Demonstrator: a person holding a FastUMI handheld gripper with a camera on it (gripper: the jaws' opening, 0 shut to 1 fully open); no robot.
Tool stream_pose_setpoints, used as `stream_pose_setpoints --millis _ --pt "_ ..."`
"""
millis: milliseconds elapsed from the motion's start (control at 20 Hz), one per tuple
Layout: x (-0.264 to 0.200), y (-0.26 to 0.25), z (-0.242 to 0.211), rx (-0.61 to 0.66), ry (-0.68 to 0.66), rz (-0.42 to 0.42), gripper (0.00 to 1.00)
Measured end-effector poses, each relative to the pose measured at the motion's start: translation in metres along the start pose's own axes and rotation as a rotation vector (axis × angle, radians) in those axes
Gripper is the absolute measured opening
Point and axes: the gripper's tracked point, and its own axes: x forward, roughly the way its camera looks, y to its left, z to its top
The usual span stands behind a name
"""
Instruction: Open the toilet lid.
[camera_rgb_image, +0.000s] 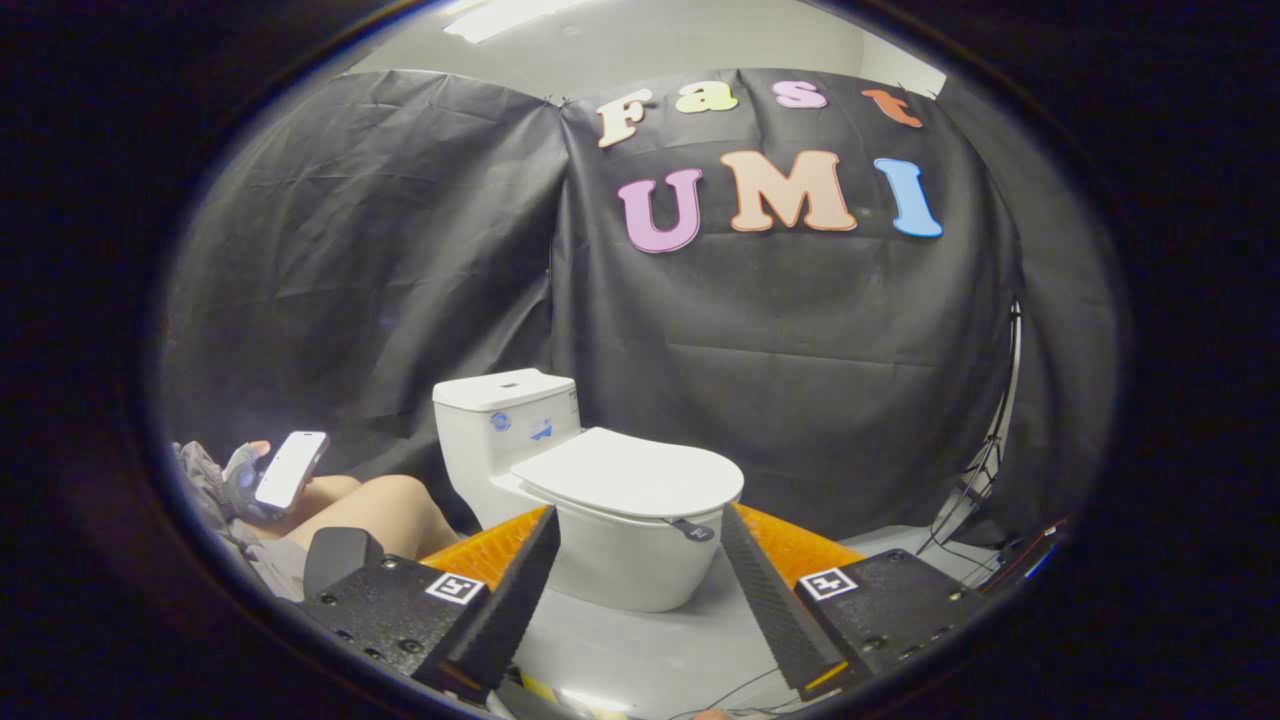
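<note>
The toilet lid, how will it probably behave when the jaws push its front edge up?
The toilet lid looks like stiff, smooth plastic, so it would probably swing up whole and may slip. Its small dark tab likely gives better hold. The gripper is open, short of it.

We can't see the toilet (600, 500) base corners, hidden behind the fingers (515, 585). Seated person (340, 515) cut off (legs and hand visible). Small tab (692, 530) on lid (630, 470) front too small to identify.

I see black cloth (400, 250) draped as walls; a pale grey floor (650, 650) below; a ceiling light (500, 15) glowing overhead.
</note>
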Motion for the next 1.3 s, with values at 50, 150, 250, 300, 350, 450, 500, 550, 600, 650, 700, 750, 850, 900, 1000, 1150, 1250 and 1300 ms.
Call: stream_pose_setpoints --millis 50,150,250,300,350,450,500,550,600,650,700,750,850,900,1000,1150,1250,1300 --pt "0.001 -0.003 0.002 0.004 0.001 -0.005 0.98" --pt "0.006 -0.008 0.008 0.011 -0.002 -0.013 0.98" --pt "0.009 -0.014 0.015 0.009 -0.008 -0.023 0.98" --pt "0.011 -0.015 0.018 0.007 -0.015 -0.024 0.98" --pt "0.012 -0.017 0.024 0.004 -0.025 -0.025 0.99" --pt "0.019 -0.02 0.036 -0.003 -0.039 -0.019 0.99" --pt "0.024 -0.02 0.043 0.001 -0.045 -0.01 0.99" --pt "0.03 -0.019 0.05 0.009 -0.05 0.005 0.99" --pt "0.039 -0.018 0.054 0.018 -0.039 0.016 0.99" --pt "0.047 -0.019 0.056 0.021 -0.019 0.024 0.99" --pt "0.056 -0.019 0.06 0.023 -0.003 0.034 0.99" --pt "0.065 -0.019 0.065 0.019 0.011 0.044 0.99" --pt "0.082 -0.021 0.073 0.014 0.032 0.055 0.99" --pt "0.094 -0.021 0.075 0.015 0.044 0.064 0.99" --pt "0.115 -0.023 0.069 0.011 0.084 0.065 0.99" --pt "0.15 -0.027 0.053 0.013 0.139 0.056 0.99" --pt "0.172 -0.036 0.033 0.035 0.187 0.025 0.99" --pt "0.182 -0.039 0.023 0.049 0.212 0.013 0.99"
